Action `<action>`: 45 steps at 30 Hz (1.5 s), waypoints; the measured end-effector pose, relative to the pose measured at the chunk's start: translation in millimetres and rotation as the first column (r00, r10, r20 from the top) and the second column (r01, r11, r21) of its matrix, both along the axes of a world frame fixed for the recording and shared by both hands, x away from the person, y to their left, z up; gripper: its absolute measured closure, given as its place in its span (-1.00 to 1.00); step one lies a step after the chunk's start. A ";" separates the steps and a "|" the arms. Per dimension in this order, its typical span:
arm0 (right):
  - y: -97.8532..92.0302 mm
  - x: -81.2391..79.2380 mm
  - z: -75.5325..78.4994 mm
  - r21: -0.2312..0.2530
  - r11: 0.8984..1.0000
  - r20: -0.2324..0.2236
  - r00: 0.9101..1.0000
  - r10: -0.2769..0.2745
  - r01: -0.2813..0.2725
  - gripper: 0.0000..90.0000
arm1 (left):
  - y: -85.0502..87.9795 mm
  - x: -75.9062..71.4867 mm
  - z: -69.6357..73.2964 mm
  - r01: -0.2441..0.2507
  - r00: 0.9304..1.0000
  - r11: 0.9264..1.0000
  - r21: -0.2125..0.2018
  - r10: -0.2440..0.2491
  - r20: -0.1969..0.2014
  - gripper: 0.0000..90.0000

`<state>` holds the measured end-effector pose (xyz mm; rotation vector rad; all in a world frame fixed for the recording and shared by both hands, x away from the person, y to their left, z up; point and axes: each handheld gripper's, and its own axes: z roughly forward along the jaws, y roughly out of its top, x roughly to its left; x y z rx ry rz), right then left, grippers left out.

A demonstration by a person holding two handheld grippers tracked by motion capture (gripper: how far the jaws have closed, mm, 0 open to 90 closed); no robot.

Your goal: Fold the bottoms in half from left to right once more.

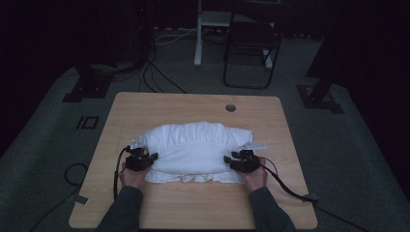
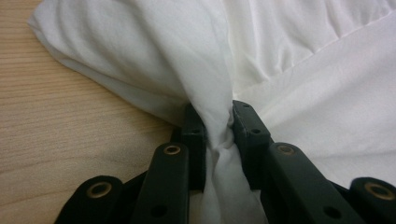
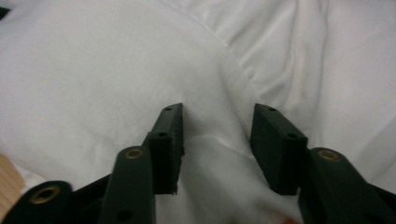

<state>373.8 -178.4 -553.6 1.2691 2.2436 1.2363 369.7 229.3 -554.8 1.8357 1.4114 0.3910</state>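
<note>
White garment (image 1: 196, 147) lies bunched between both tongs: left tongs (image 2: 218, 122) clamped on it, right tongs (image 3: 217, 126) apart

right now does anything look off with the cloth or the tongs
The grips are uneven: the left tongs pinch a bunched fold of the white cloth, while the right tongs stand open over it, gripping nothing. No tears or spills.

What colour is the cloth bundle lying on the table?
Plain white, with no pattern. The cloth shows best in the left gripper view.
</note>
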 end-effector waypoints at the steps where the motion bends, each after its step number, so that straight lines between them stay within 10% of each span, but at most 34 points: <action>1: 1.5 -0.9 5.0 -0.009 1.000 0.012 1.000 0.004 -0.004 0.14 | 0.0 0.0 0.0 0.000 1.000 1.000 0.000 0.000 0.000 0.74; 10: 42.4 4.4 48.0 -0.024 0.996 0.119 0.989 0.085 -0.083 0.14 | 10.0 -3.1 27.8 -0.010 0.998 0.997 -0.082 0.015 0.067 0.76; 18: 80.4 20.9 12.4 -0.104 0.982 0.015 0.987 0.158 -0.156 0.18 | 15.5 -8.5 72.8 0.050 0.982 0.977 -0.208 -0.010 0.189 0.77; 32: 116.9 7.3 3.2 -0.075 0.990 0.019 0.993 0.118 -0.117 0.24 | -28.9 -6.6 120.0 0.208 0.935 0.956 -0.206 -0.132 0.328 0.77; 39: 107.7 6.9 18.8 -0.059 0.983 0.050 0.983 0.178 -0.175 0.14 | -28.4 -5.6 120.0 0.206 0.937 0.961 -0.184 -0.140 0.320 0.77; 40: 99.8 10.8 34.0 -0.029 0.992 0.109 0.986 0.123 -0.120 0.27 | -27.2 -5.8 118.9 0.206 0.938 0.960 -0.189 -0.138 0.319 0.77; 45: 97.7 33.0 31.8 0.002 0.997 0.058 0.995 0.079 -0.080 0.29 | -29.2 -6.6 120.2 0.215 0.936 0.958 -0.187 -0.148 0.321 0.77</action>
